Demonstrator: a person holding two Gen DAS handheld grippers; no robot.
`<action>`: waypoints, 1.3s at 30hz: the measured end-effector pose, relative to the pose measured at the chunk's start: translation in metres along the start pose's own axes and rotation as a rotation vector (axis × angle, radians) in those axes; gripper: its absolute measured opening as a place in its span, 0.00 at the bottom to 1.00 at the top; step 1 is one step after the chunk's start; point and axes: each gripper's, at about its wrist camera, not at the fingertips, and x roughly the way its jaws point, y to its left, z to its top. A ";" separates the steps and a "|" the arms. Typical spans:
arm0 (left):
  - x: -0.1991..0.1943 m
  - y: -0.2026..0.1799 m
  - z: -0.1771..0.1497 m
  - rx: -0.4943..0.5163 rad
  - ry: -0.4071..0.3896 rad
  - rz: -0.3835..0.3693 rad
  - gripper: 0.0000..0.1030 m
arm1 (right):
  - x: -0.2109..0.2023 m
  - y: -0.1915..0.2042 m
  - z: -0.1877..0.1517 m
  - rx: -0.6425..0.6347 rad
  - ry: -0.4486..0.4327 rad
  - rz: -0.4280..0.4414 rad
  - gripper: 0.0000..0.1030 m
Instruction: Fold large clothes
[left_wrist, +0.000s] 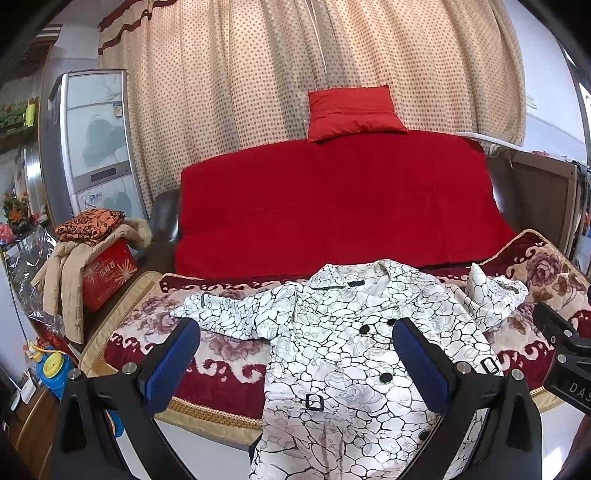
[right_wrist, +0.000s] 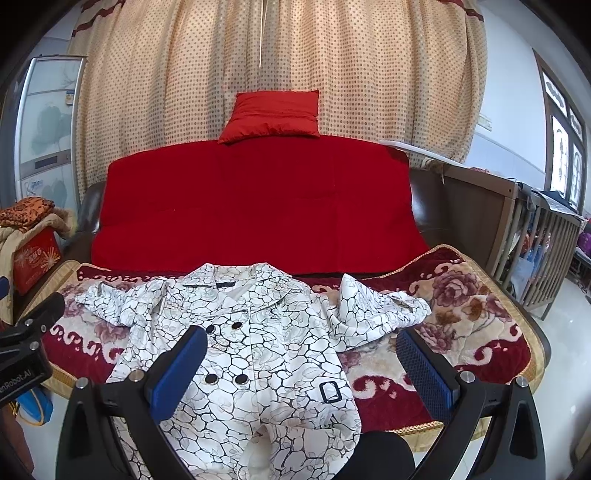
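A white coat with a black crackle print, dark buttons and a belt buckle lies face up on a floral blanket over a sofa seat. Its collar points to the backrest, its hem hangs over the front edge, and both sleeves are spread sideways. My left gripper hovers open above the coat's chest, nothing between its blue pads. In the right wrist view the same coat shows with its right sleeve crumpled. My right gripper is open over the coat's right side, holding nothing.
A red cover drapes the sofa back, with a red cushion on top. A red box with a beige jacket and folded orange cloth stands left. A wooden crib stands right. Dotted curtains hang behind.
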 end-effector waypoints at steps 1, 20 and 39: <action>0.000 0.000 -0.001 0.001 0.001 0.001 1.00 | 0.001 0.000 0.000 -0.002 0.002 0.000 1.00; 0.004 -0.003 -0.004 0.010 0.014 -0.006 1.00 | 0.005 0.000 -0.002 -0.004 0.016 -0.002 1.00; 0.031 -0.016 -0.004 0.026 0.056 -0.010 1.00 | 0.035 -0.002 -0.006 -0.013 0.064 -0.003 1.00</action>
